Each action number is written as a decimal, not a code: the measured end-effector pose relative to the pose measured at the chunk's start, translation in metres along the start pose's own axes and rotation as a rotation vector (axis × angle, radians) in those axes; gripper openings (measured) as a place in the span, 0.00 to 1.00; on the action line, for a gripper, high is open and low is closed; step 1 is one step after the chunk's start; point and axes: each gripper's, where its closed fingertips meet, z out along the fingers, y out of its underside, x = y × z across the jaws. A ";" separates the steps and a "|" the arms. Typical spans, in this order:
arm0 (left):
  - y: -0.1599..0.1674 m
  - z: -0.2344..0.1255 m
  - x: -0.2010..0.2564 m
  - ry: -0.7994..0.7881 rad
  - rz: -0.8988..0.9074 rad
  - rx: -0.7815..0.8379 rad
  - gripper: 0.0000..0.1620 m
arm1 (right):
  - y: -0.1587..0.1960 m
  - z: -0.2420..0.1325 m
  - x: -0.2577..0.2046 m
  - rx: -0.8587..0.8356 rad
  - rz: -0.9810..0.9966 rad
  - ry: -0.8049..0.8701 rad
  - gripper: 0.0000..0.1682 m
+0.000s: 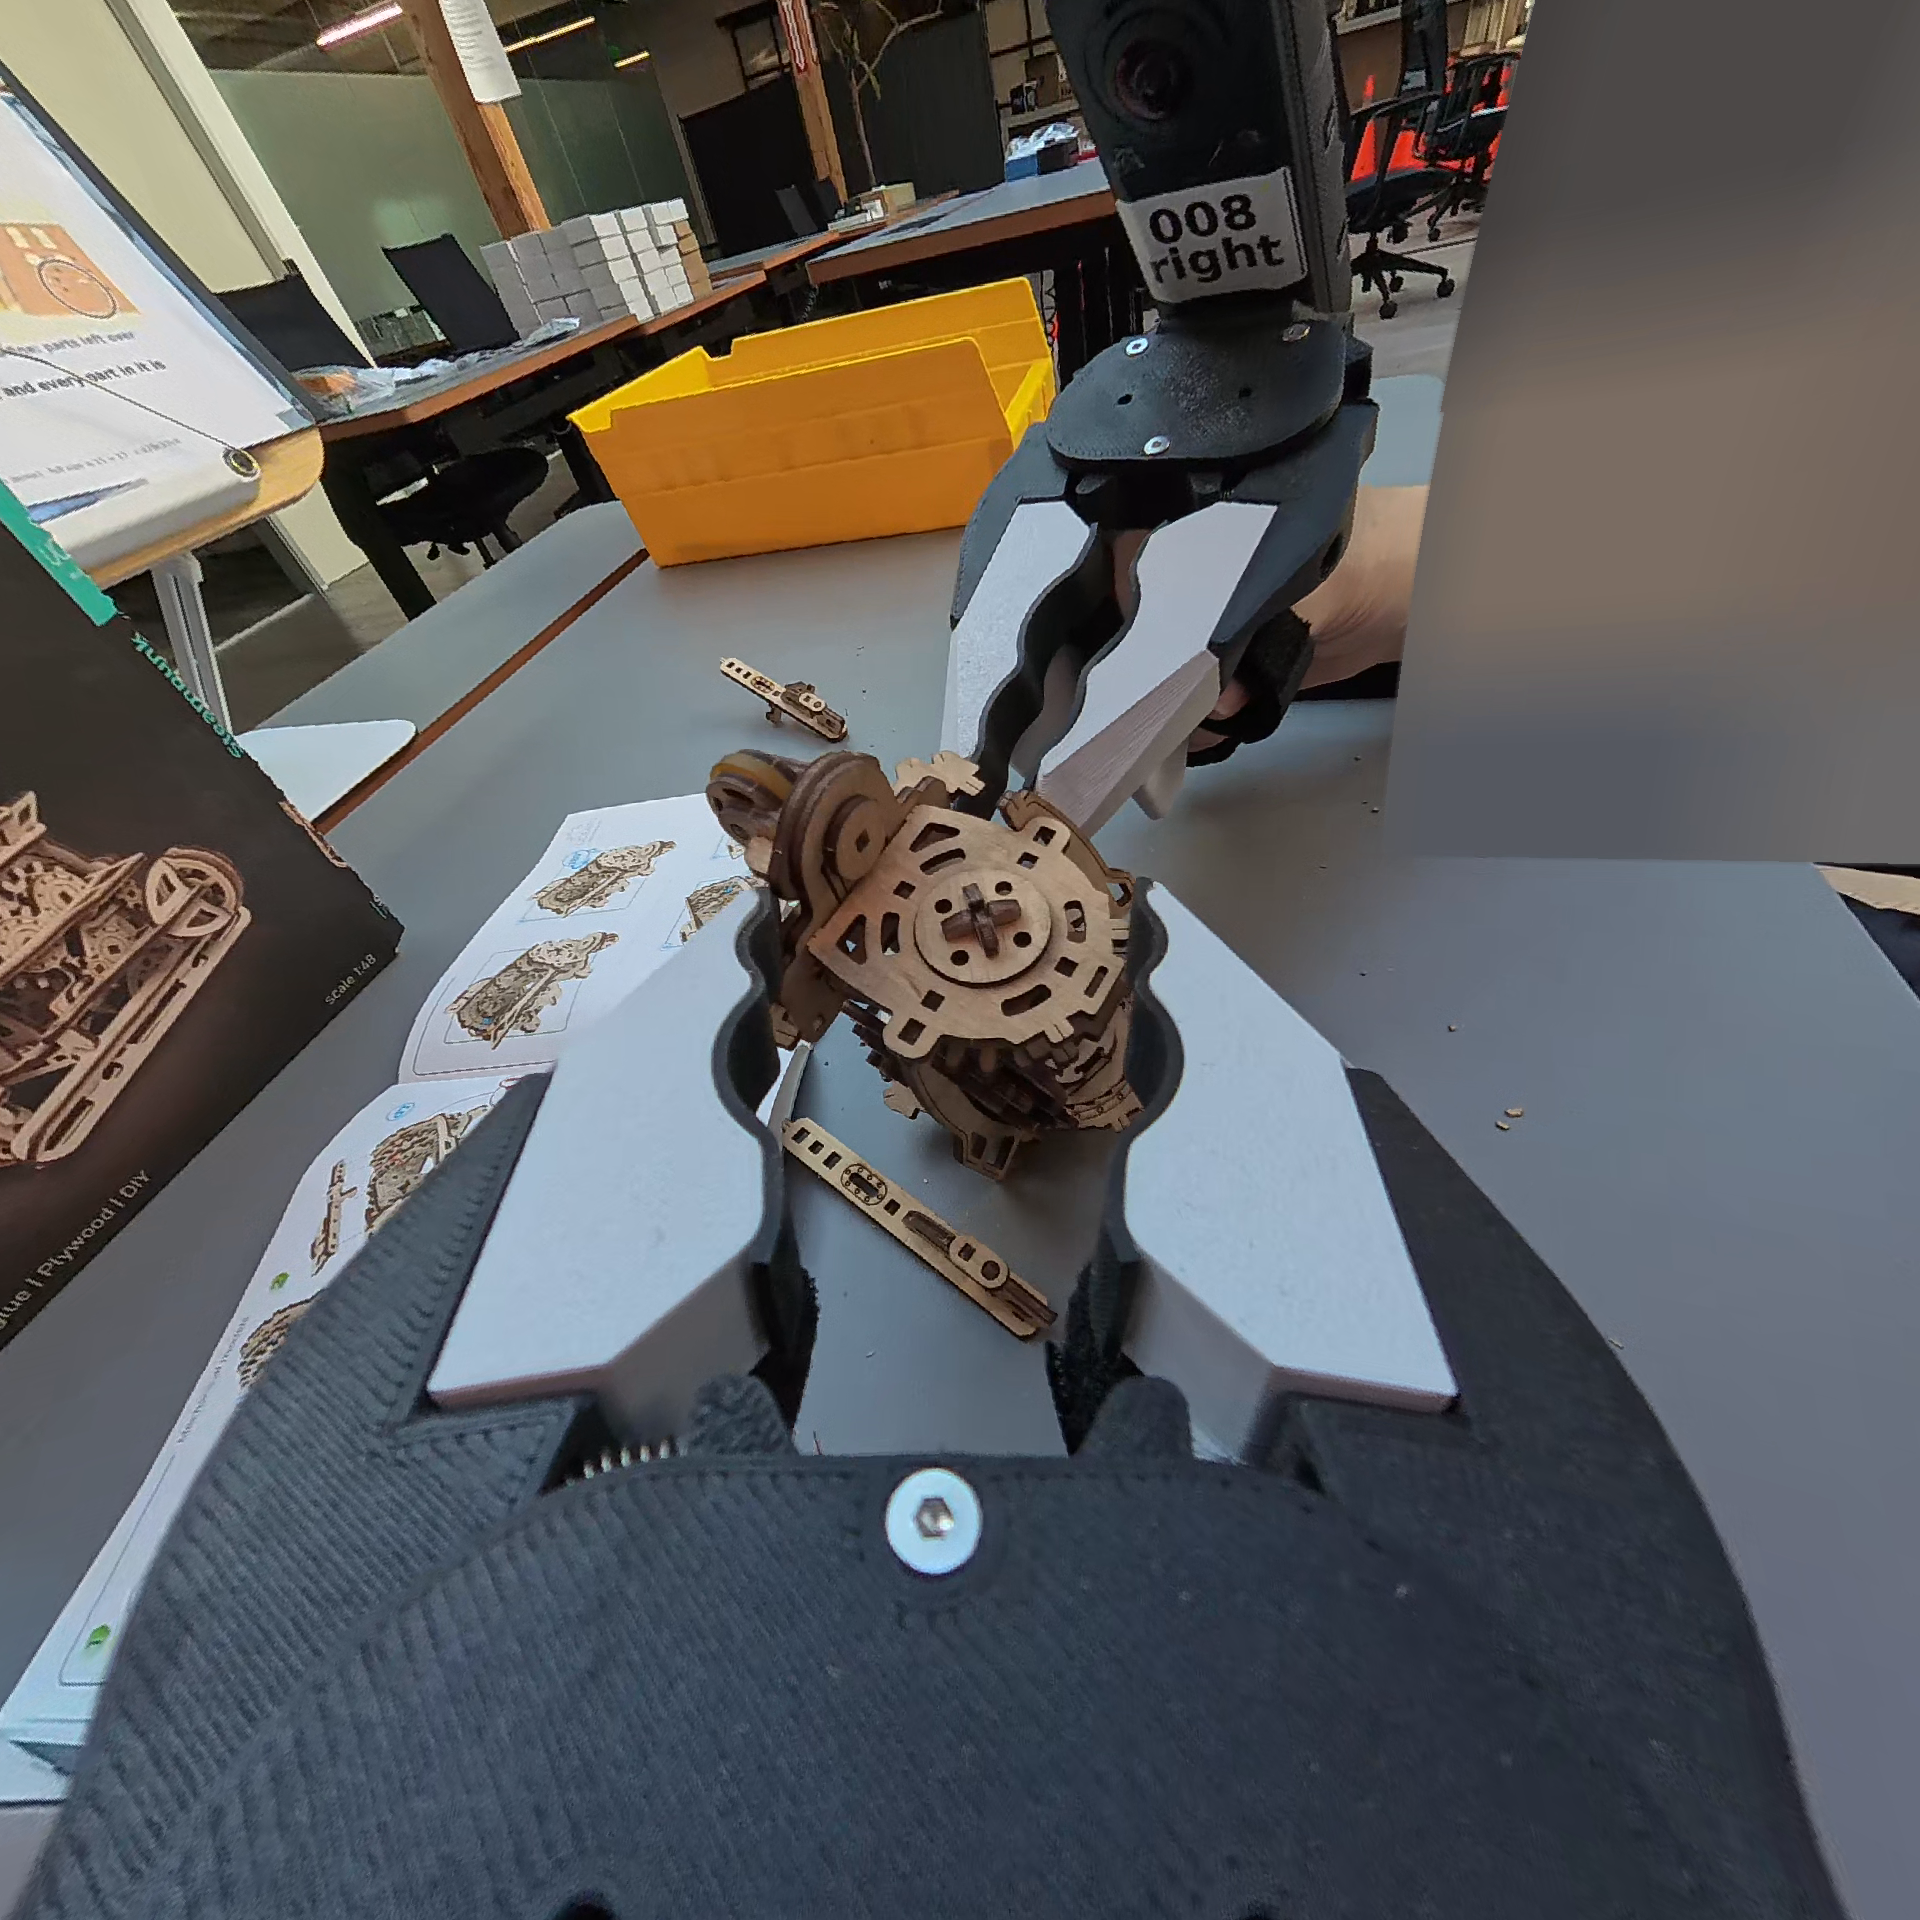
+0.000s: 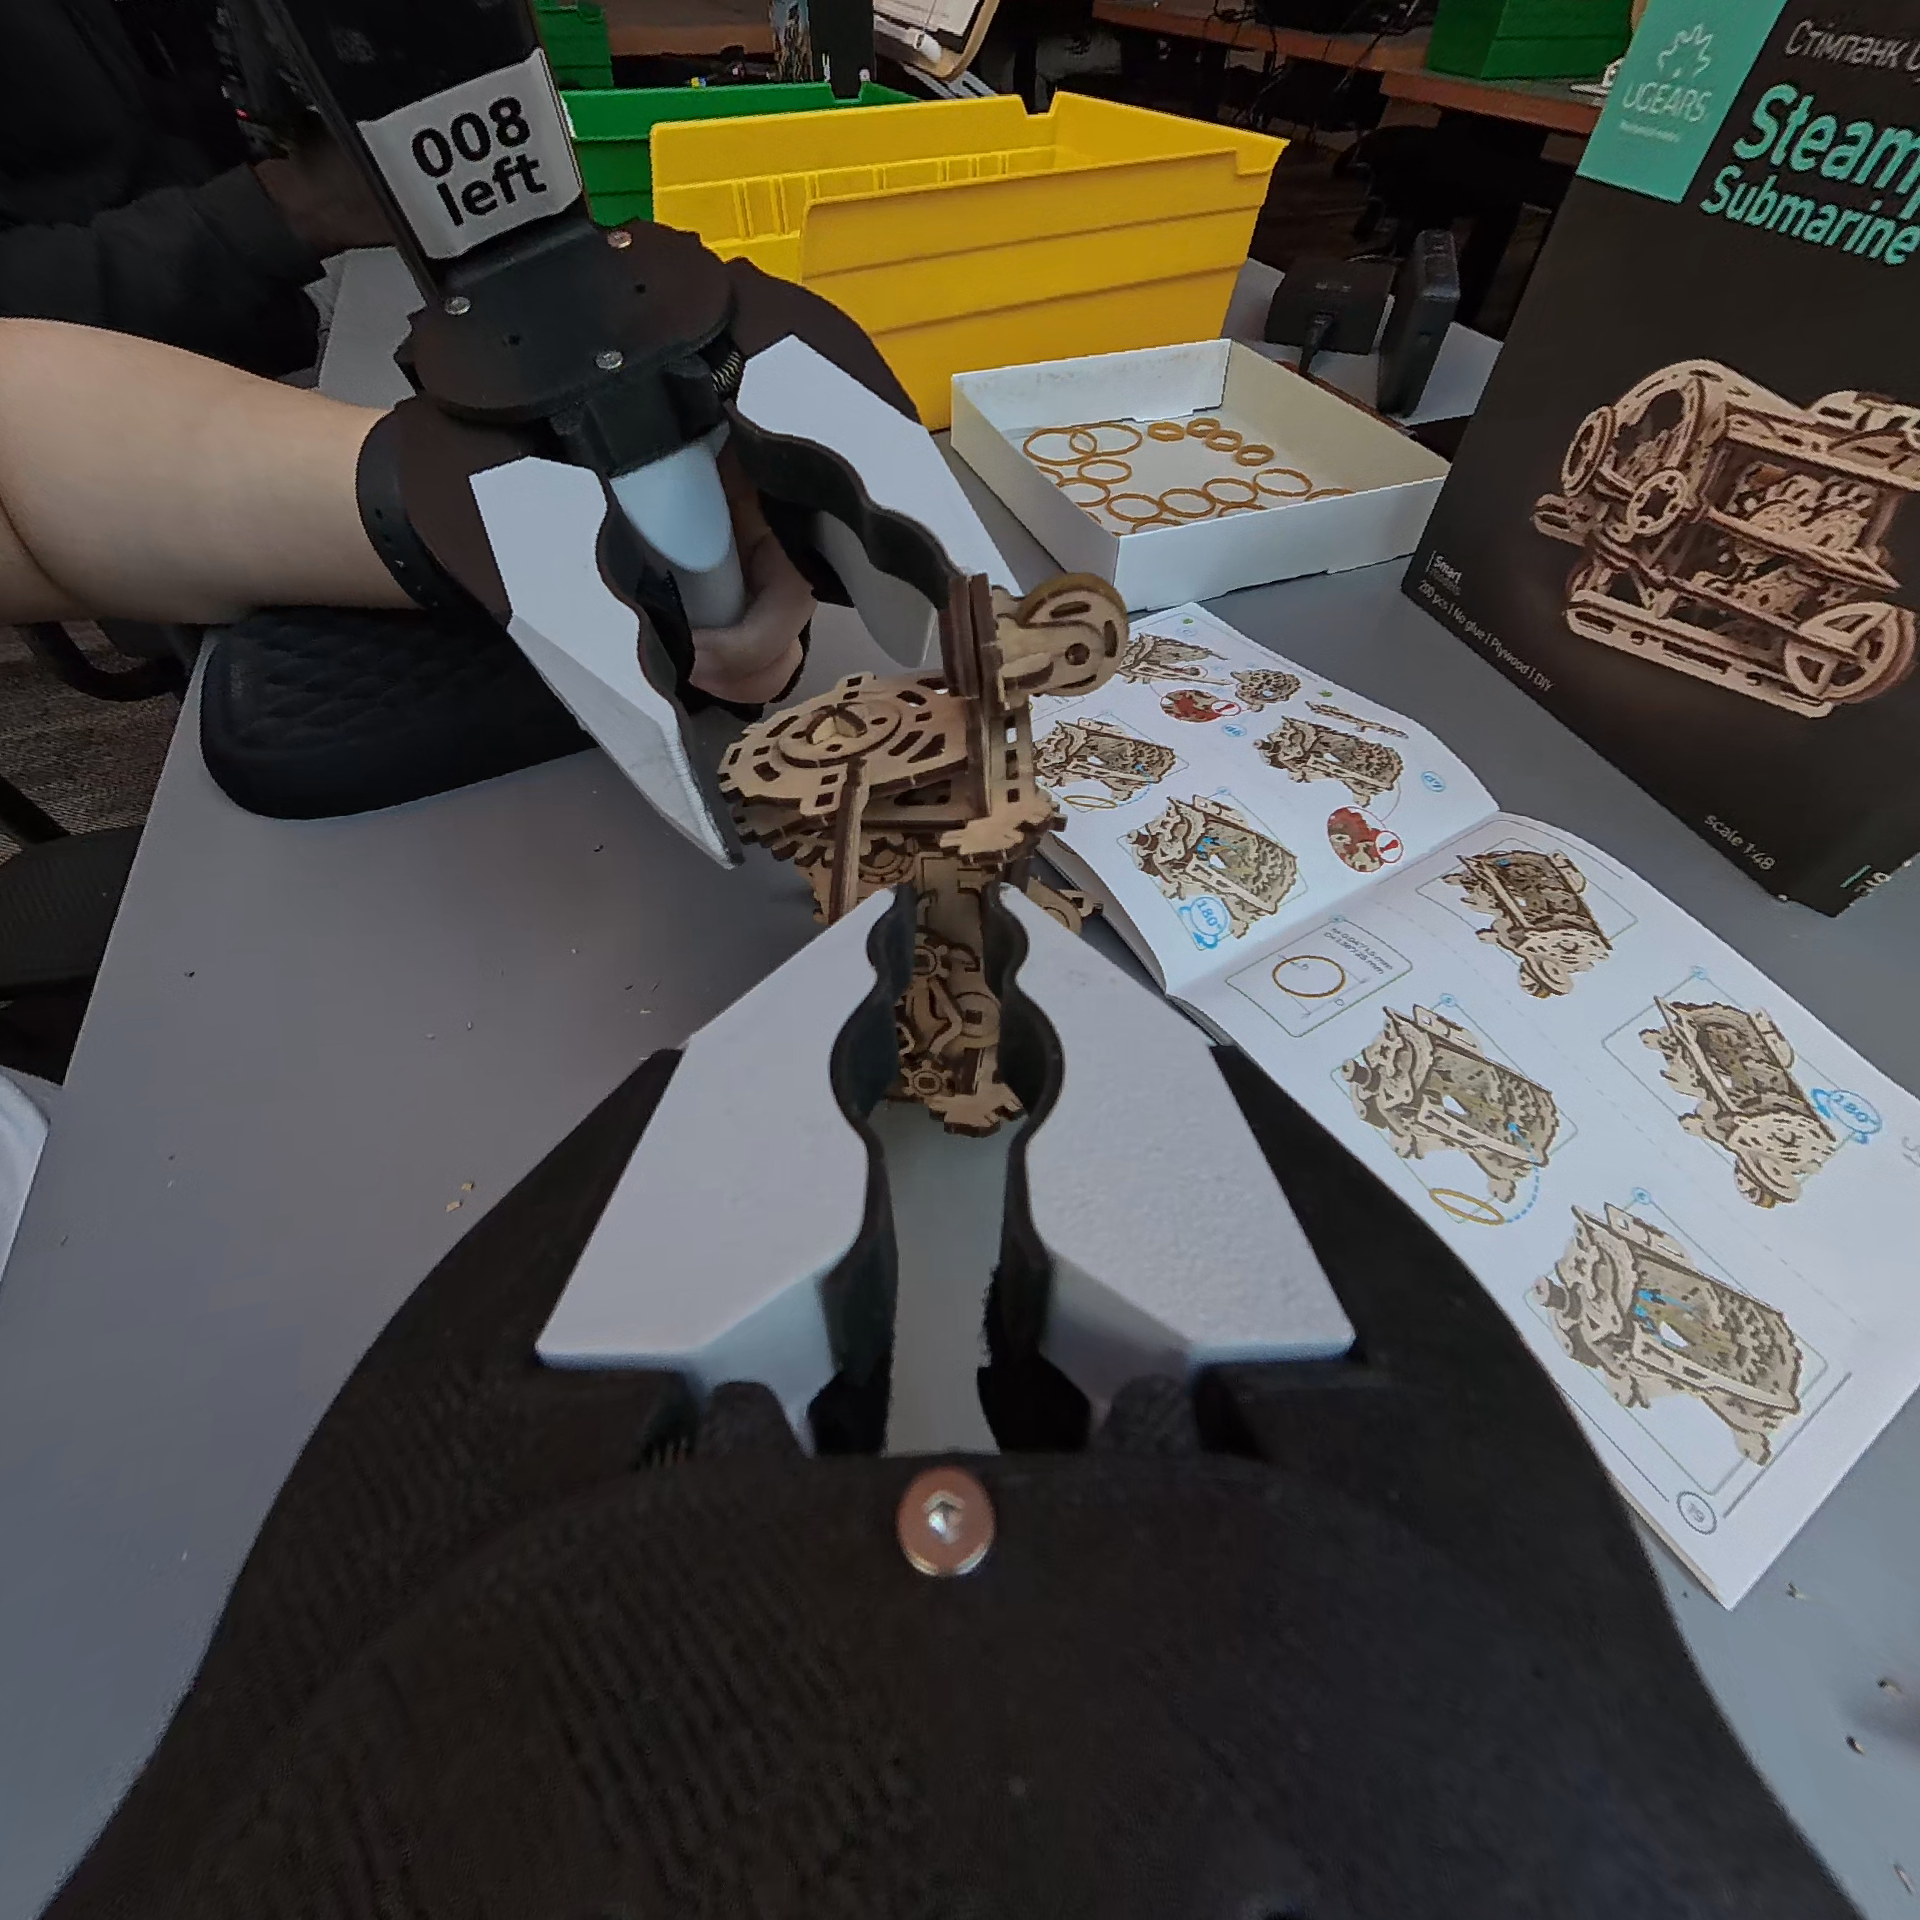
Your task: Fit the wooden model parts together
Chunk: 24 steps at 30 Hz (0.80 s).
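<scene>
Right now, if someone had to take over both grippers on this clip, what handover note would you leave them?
Left gripper: shut on the partly built laser-cut wooden model, held above the grey table.
Right gripper: shut on the same model's other end.
Loose parts: a slotted wooden strip lies under the model; a smaller wooden strip piece lies nearer the yellow plastic bin.
Rubber bands sit in the shallow white box; the open instruction booklet is beside the model.
Done: main body assembled. Left: both strips apparently unfitted.
</scene>
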 end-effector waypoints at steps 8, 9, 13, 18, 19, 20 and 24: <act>-0.001 0.001 0.002 0.000 0.003 0.007 0.40 | -0.001 -0.008 0.004 0.006 -0.009 0.034 0.13; -0.001 0.001 0.002 0.000 0.000 0.007 0.40 | -0.003 -0.011 0.004 0.020 -0.010 0.040 0.13; -0.001 0.001 0.001 0.001 -0.007 0.007 0.40 | -0.017 -0.033 0.006 0.106 -0.008 0.089 0.07; -0.001 0.001 0.001 -0.002 -0.010 0.005 0.40 | -0.023 -0.032 -0.010 0.124 -0.016 0.047 0.06; 0.000 0.001 0.000 -0.002 -0.011 0.004 0.40 | -0.021 -0.028 -0.012 0.112 -0.016 0.040 0.06; 0.000 0.001 0.000 -0.003 -0.011 0.003 0.40 | -0.019 -0.025 -0.013 0.101 -0.018 0.037 0.07; -0.001 0.002 0.000 -0.007 -0.014 0.005 0.40 | -0.013 -0.016 -0.015 0.059 -0.040 0.044 0.07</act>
